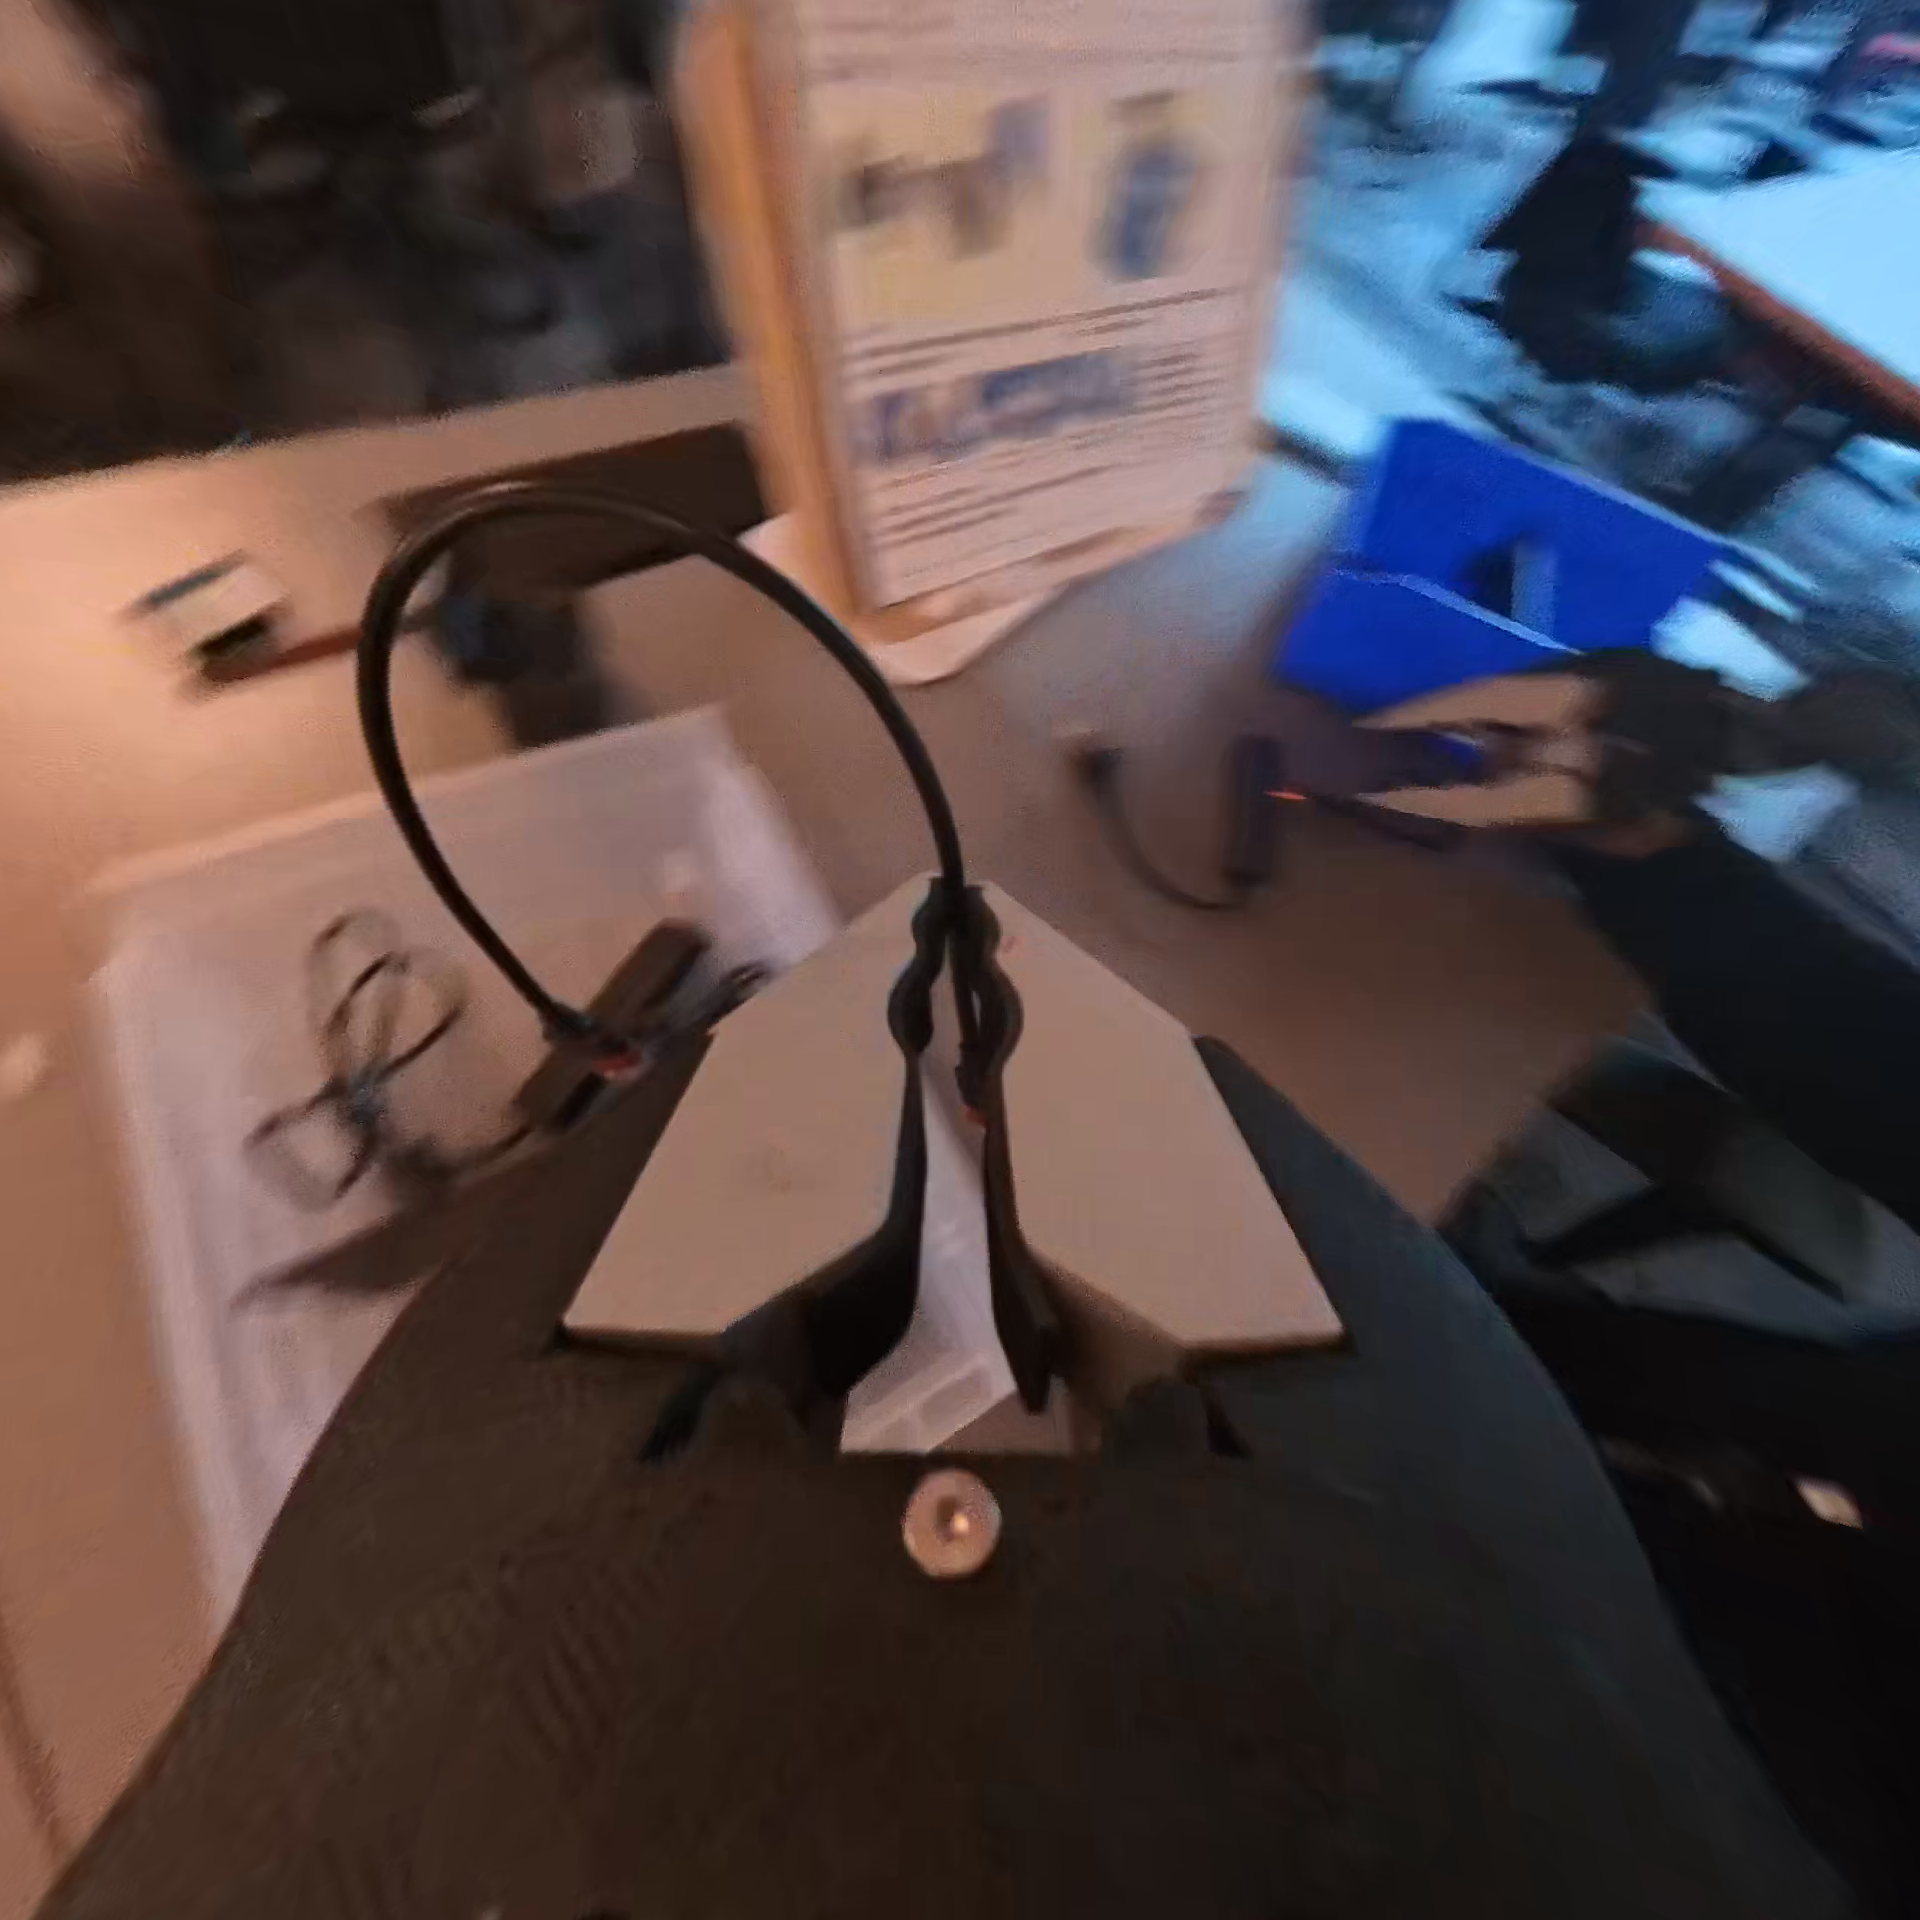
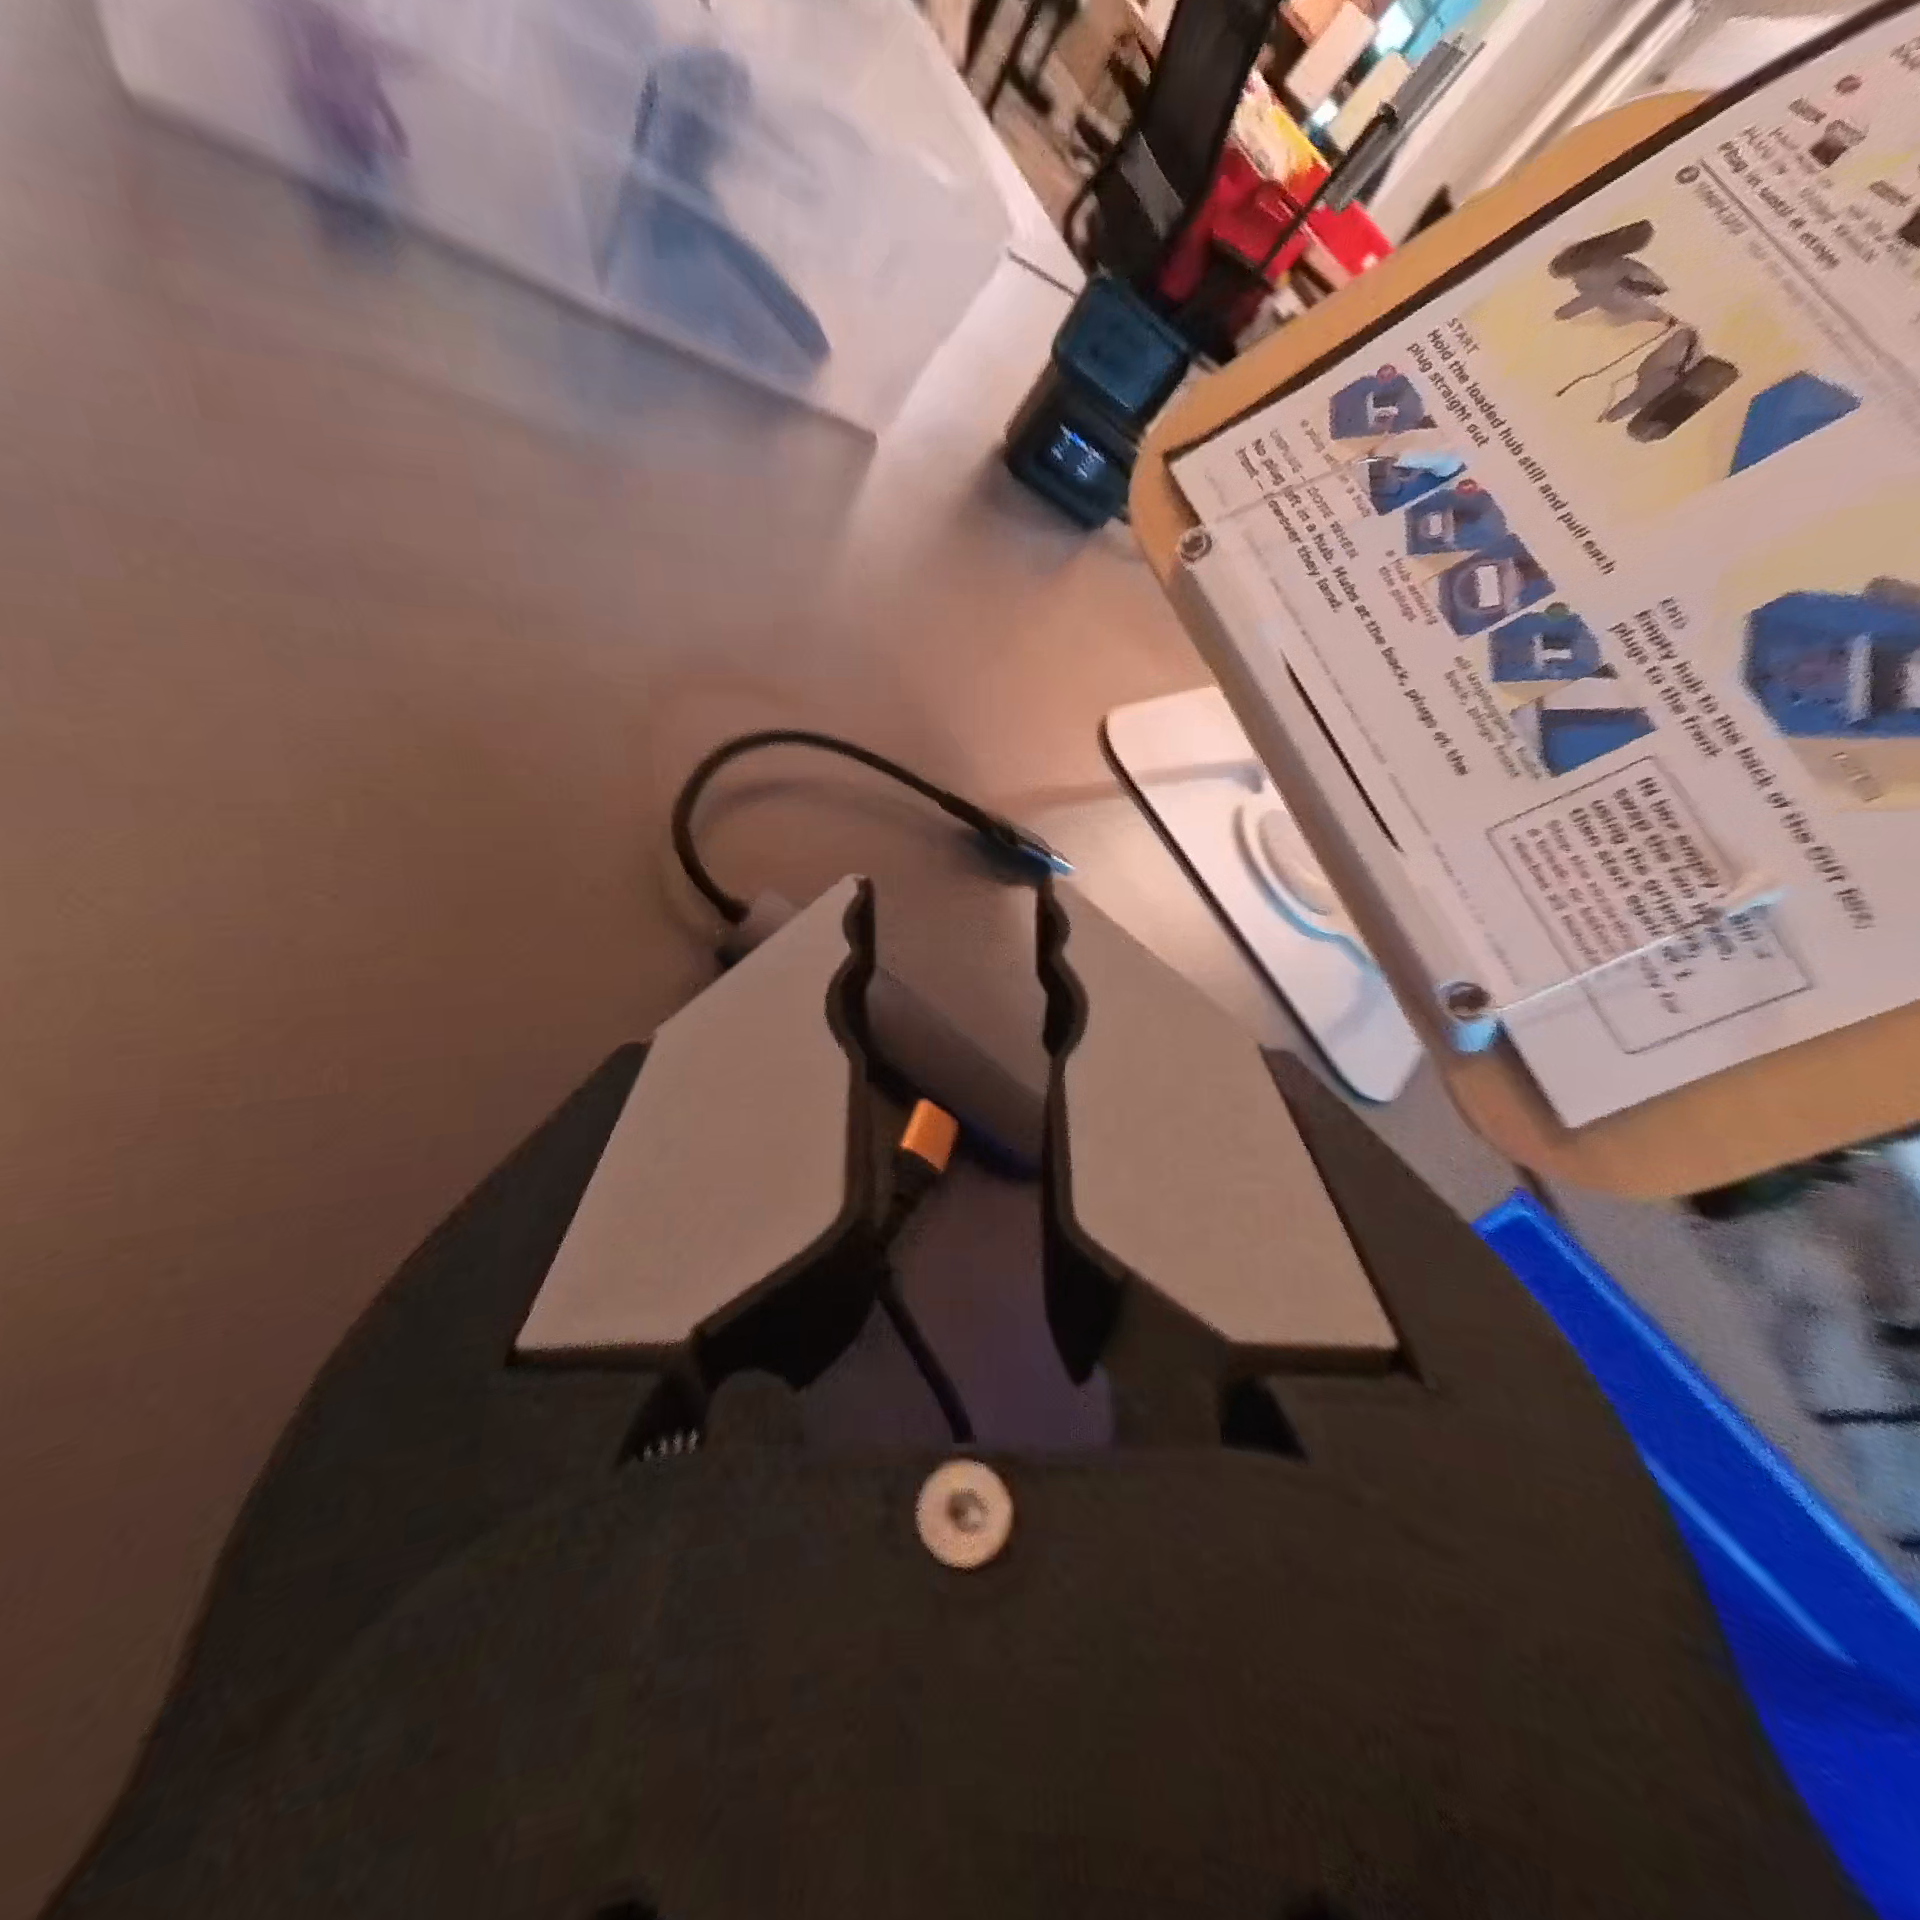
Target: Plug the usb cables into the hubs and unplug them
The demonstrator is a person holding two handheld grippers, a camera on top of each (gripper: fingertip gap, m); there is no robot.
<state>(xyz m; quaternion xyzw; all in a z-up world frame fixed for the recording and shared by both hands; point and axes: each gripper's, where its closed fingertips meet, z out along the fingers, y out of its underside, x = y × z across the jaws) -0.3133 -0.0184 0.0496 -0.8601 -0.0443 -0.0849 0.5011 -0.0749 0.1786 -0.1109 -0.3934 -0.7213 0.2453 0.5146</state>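
In the left wrist view, my left gripper [image 1: 954,940] is shut on a thin black cable [image 1: 665,561]. The cable arches up and left to a dark plug [image 1: 594,1051] hanging free. In the right wrist view, my right gripper [image 2: 951,935] is closed around a grey hub [image 2: 940,1023] and holds it by its sides. An orange plug [image 2: 925,1138] sits in the hub's near end, and its black lead runs back under the gripper. The hub's own short cable [image 2: 727,790] loops round to a blue-tipped plug [image 2: 1023,850]. The right gripper also shows blurred in the left wrist view [image 1: 1507,748].
A white tray [image 1: 197,1039] with several loose cables lies at the left. A blue bin [image 1: 1455,582] stands at the right and shows in the right wrist view [image 2: 1714,1507]. A wooden instruction board [image 2: 1558,623] stands behind, and a dark box [image 2: 1101,405] is beyond it. The gap from one gripper's tips to the other's is roughly 35 cm. From my right tips it is roughly 8 cm to the orange plug [image 2: 925,1138]; from my left, 40 cm. My left wrist view [image 1: 1291,793] looks at it from another angle.
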